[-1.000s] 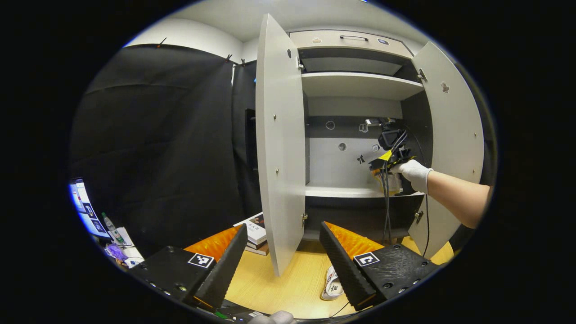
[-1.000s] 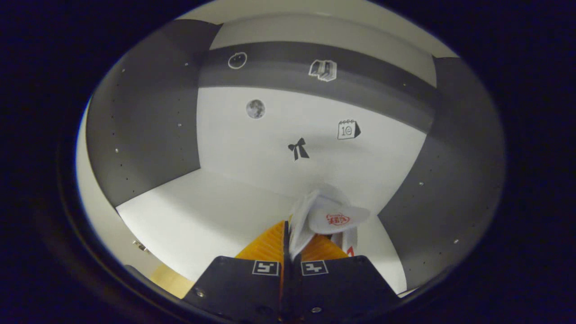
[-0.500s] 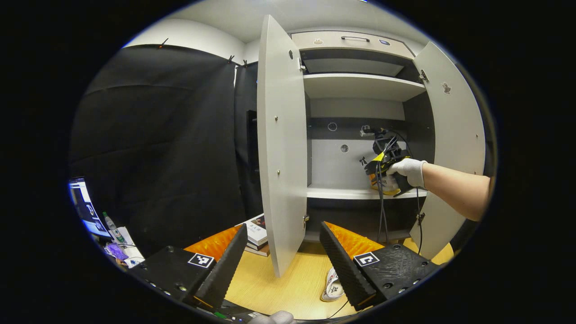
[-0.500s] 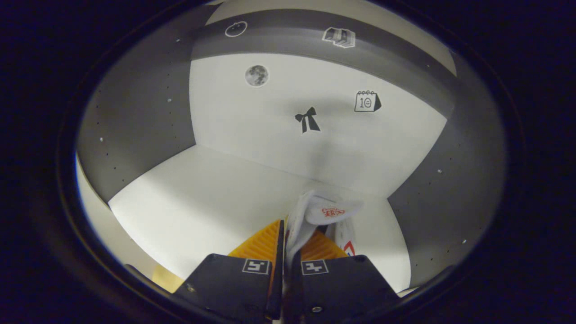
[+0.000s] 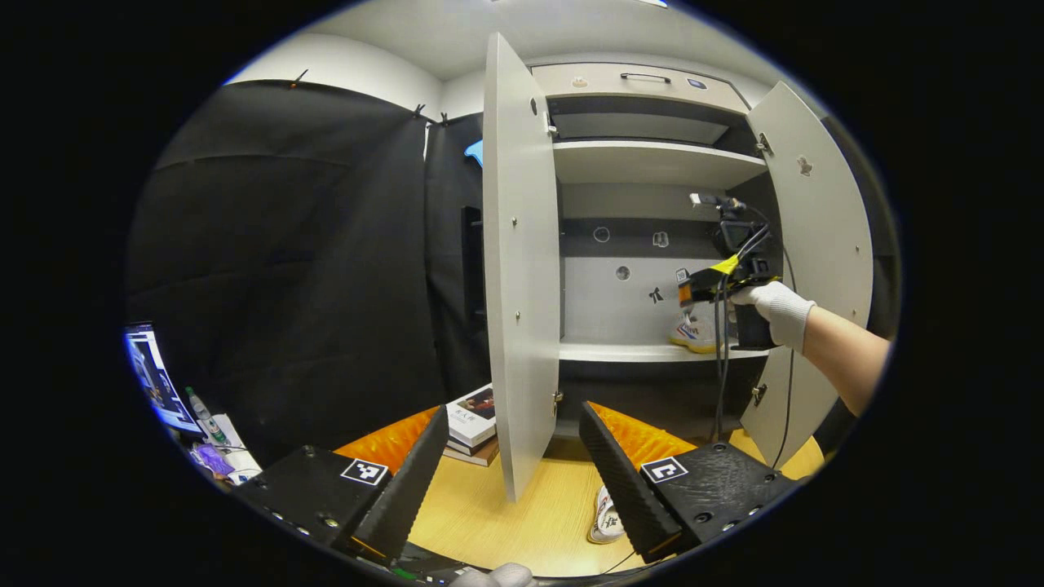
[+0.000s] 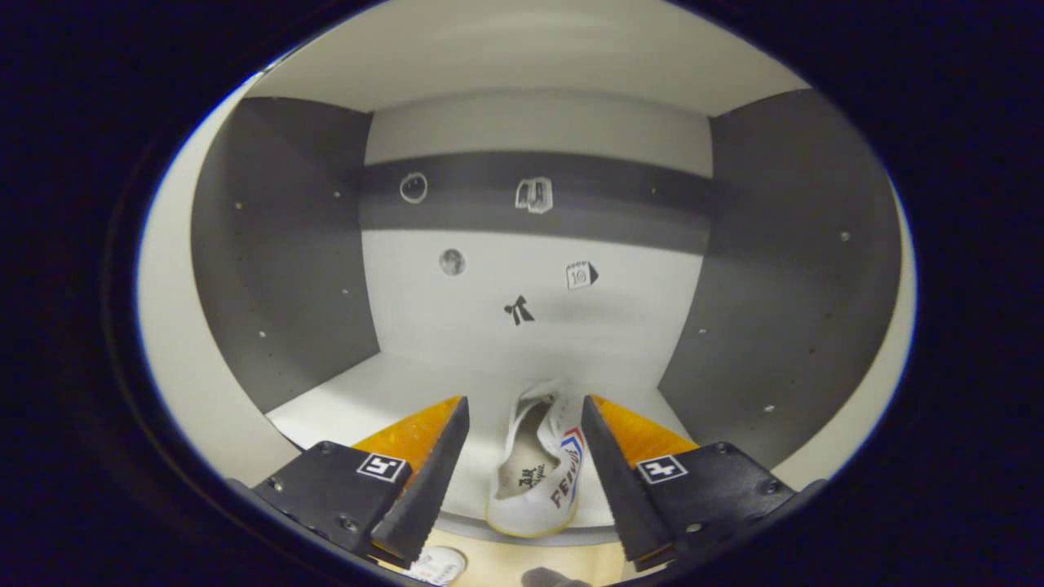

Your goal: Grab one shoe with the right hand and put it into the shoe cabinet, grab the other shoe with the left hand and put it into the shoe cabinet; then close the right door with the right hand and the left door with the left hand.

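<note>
shoe [image 6: 538,469] lies on the cabinet's white shelf [image 6: 342,408] between the right tool's [image 6: 522,477] spread, non-touching fingers, while the left tool [image 5: 510,465] gapes over the wooden worktop [image 5: 506,522], the second shoe [image 5: 606,515] near its right finger.

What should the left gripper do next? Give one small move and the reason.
Probably lower the left gripper toward the shoe on the floor and straddle it. The first shoe already rests on the cabinet shelf, and the right gripper stands open, apart from it. The left gripper is open and holds nothing.
</note>
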